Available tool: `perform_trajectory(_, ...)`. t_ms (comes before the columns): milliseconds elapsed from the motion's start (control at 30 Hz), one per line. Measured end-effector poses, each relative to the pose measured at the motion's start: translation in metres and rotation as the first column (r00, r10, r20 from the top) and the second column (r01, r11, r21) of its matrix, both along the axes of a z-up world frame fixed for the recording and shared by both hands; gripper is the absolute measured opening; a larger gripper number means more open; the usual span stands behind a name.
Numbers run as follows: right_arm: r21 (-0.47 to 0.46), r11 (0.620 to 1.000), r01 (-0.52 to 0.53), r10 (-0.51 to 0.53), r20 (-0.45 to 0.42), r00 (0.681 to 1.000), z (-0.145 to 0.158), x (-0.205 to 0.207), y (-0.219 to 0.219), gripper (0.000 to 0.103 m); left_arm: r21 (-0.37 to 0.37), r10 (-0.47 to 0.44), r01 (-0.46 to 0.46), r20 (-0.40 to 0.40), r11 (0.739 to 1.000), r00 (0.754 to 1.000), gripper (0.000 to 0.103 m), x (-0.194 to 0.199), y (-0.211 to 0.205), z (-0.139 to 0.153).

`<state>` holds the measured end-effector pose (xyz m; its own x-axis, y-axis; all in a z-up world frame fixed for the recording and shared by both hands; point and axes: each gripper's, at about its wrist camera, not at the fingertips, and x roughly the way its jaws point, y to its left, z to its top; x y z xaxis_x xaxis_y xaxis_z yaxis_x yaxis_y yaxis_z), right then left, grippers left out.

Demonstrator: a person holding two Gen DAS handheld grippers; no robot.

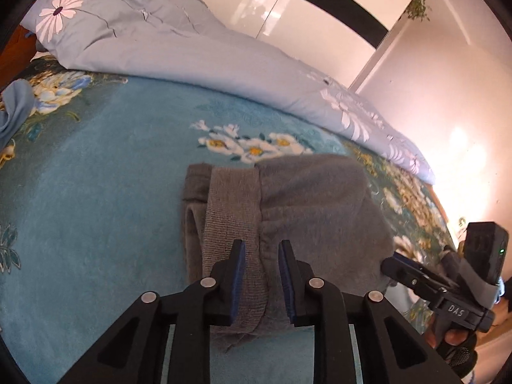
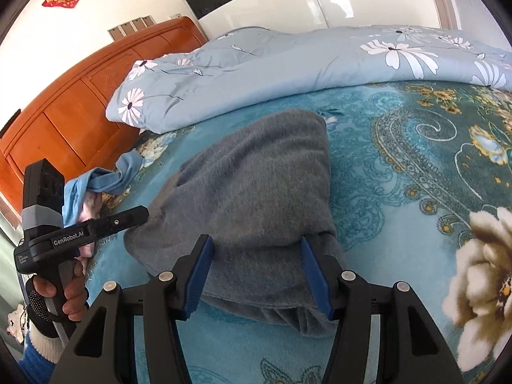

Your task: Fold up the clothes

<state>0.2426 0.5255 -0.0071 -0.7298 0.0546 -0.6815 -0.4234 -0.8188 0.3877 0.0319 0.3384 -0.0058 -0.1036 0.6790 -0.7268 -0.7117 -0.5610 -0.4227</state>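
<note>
A grey knit garment [image 1: 288,211] lies folded in a bundle on the teal flowered blanket [image 1: 96,198]; its ribbed hem [image 1: 233,224] faces me in the left wrist view. My left gripper [image 1: 261,249] is open, its jaws standing on either side of the hem's seam at the near edge. In the right wrist view the same garment [image 2: 256,192] lies ahead, and my right gripper [image 2: 256,249] is open wide over its near end. The left gripper [image 2: 128,219] shows at the garment's left side. The right gripper [image 1: 393,264] shows at its right edge.
A light blue flowered quilt [image 1: 179,51] is bunched along the far side of the bed. A blue cloth [image 2: 105,182] and a pink one [image 2: 92,206] lie near the orange wooden headboard [image 2: 64,112]. White wardrobe doors [image 2: 288,3] stand behind.
</note>
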Motion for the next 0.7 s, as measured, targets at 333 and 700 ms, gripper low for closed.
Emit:
perform_trajectory(333, -0.062, 0.997, -0.035, 0.025, -0.156, 0.987, 0.017, 0.014, 0.022, 0.077, 0.125, 0.168, -0.173, 0.05, 0.977, 0.984, 0.083, -0.038, -0.036, 0.003)
perform_trajectory(700, -0.422, 0.904, -0.064, 0.02, -0.108, 0.994, -0.048, -0.038, 0.08, 0.078, 0.089, 0.026, -0.059, 0.333, 0.994, 0.943, 0.082, -0.064, 0.001, -0.054)
